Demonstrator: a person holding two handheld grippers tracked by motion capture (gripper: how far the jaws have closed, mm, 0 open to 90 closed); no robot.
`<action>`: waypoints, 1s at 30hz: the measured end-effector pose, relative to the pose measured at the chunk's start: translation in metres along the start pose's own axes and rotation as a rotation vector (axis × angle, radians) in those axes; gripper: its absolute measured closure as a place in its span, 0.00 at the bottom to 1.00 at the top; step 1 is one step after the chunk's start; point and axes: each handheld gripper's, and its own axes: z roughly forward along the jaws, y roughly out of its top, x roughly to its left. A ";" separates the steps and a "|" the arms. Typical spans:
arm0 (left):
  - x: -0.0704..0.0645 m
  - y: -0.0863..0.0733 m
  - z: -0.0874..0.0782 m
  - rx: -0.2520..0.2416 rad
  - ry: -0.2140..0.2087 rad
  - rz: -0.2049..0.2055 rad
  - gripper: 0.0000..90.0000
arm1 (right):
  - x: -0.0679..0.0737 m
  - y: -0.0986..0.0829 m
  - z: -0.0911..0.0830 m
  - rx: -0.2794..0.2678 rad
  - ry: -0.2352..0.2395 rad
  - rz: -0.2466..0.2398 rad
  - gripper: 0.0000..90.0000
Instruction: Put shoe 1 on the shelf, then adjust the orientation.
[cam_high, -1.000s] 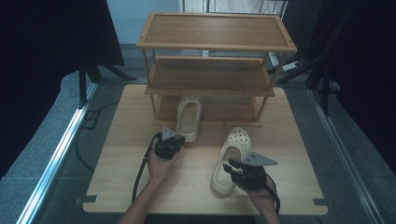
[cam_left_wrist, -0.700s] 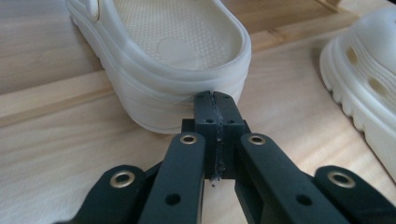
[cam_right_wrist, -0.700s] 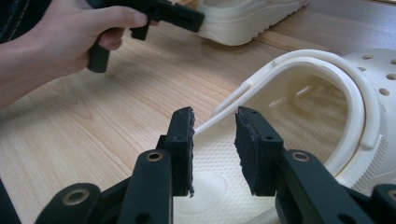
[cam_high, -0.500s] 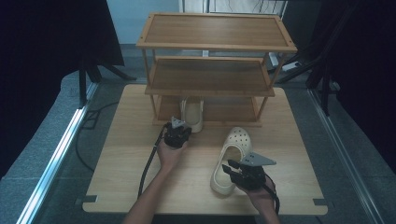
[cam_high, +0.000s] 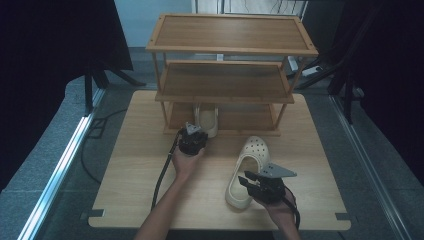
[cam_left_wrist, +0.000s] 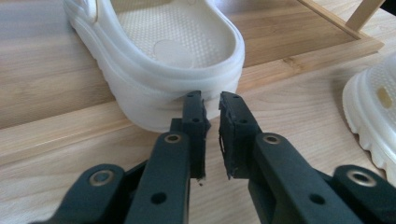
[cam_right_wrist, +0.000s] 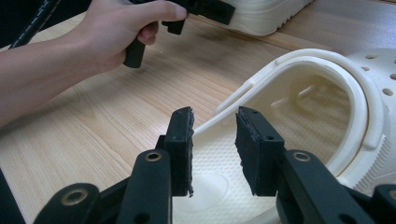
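The cream clog (cam_high: 205, 120) at the left gripper (cam_high: 194, 140) lies half under the bottom shelf of the wooden shoe rack (cam_high: 227, 80), its long axis running from the table's near edge to its far edge. Its heel faces the person; its toe is hidden beneath the shelf in the high view. In the left gripper view the rounded heel (cam_left_wrist: 187, 79) sits on the shelf's front edge, and the left gripper (cam_left_wrist: 212, 105) has its jaws nearly together with a thin gap, tips right at the heel wall; whether they touch it cannot be told.

The second cream clog (cam_high: 245, 172) lies on the table (cam_high: 125, 175) toward the near right corner, toe with vent holes pointing away and slightly right. The right gripper (cam_high: 255, 182) hovers at its heel. The right gripper view shows those jaws (cam_right_wrist: 212, 130) parted over the open heel and strap (cam_right_wrist: 243, 93), holding nothing, with the person's left hand (cam_right_wrist: 116, 32) beyond.
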 end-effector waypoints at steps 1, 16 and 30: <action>0.001 -0.002 -0.008 -0.007 -0.007 0.020 0.86 | 0.000 0.000 0.000 -0.001 0.004 -0.001 0.74; 0.010 -0.036 -0.111 -0.030 -0.133 0.011 0.48 | 0.017 0.005 0.005 -0.014 0.053 -0.041 0.91; 0.018 -0.052 -0.132 0.002 -0.164 -0.002 0.43 | 0.046 0.008 0.045 0.103 0.051 -0.110 1.00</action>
